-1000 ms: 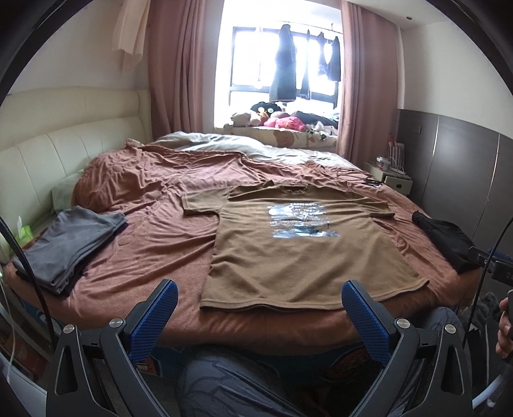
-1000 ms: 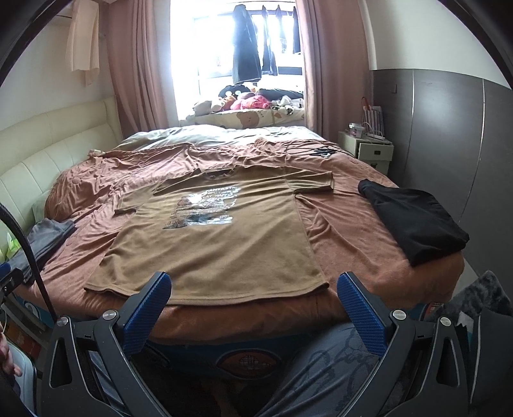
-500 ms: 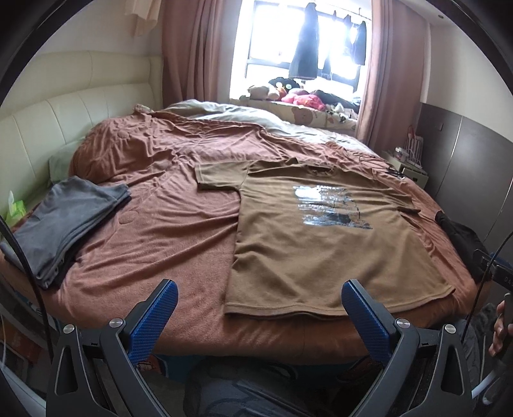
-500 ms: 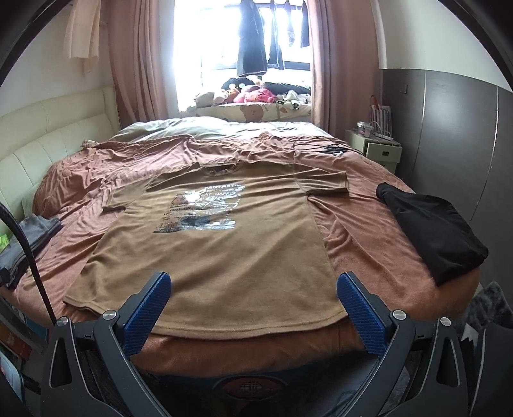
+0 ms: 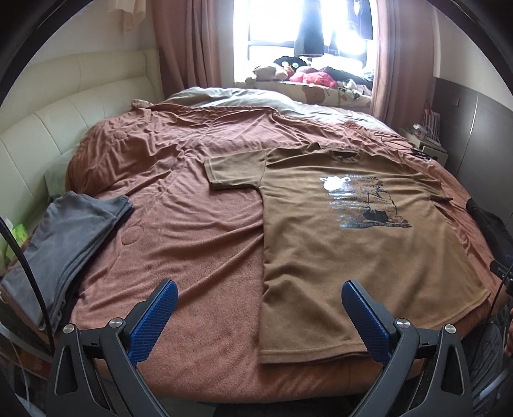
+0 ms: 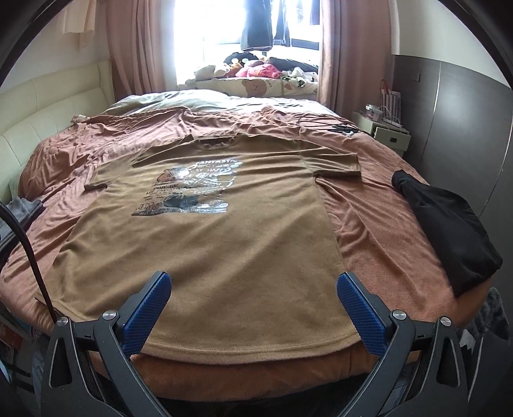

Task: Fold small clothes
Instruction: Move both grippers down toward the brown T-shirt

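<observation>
A home bedroom — a wide bed [image 5: 198,243] under a rust-brown cover fills the view, with a cream padded headboard [image 5: 64,106] on the left. At the far end, pink curtains [image 6: 134,48] frame a bright window [image 6: 205,25], plush toys [image 6: 253,69] heaped along its sill. A nightstand [image 6: 384,133] stands far right — folded clothes [image 5: 67,237] lie on the bed.

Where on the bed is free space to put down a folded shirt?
The widest bare patch of blanket lies between the grey clothes and the brown shirt. A narrower strip lies between the shirt and the black garment. By the window, toys crowd the sill.
</observation>
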A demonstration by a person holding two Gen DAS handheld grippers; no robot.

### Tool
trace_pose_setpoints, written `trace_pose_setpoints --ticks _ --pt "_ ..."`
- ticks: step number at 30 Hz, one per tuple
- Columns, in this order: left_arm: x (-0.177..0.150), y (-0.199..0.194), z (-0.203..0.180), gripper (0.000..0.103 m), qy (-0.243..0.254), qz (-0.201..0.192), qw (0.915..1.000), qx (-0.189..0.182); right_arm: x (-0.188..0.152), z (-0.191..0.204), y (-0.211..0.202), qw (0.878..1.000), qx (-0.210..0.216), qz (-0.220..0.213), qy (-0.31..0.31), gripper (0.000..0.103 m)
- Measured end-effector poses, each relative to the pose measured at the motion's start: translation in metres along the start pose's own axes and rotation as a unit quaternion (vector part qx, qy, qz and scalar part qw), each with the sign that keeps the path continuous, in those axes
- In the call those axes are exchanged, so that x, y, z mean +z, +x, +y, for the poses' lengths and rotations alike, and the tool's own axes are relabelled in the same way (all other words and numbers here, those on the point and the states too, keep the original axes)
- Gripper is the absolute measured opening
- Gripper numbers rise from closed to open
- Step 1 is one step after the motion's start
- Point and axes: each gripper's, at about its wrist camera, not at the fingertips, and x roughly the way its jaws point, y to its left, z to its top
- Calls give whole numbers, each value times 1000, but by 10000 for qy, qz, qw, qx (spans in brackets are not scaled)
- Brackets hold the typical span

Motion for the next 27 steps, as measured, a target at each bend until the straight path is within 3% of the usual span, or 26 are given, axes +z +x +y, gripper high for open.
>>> trace_pose_setpoints --ticks 6,16,23,27 --pt "22 19 3 103 41 -101 9999 6 25 0 26 9997 155 170 44 103" --pt "67 70 27 102 -336 -39 9994 -113 74 5 68 9993 353 -85 -56 103" --pt "100 110 47 92 -545 71 9983 -214 96 14 103 9984 548 -127 14 103" --pt "118 139 56 82 -624 182 9976 -231 109 23 127 9971 750 -70 -68 103"
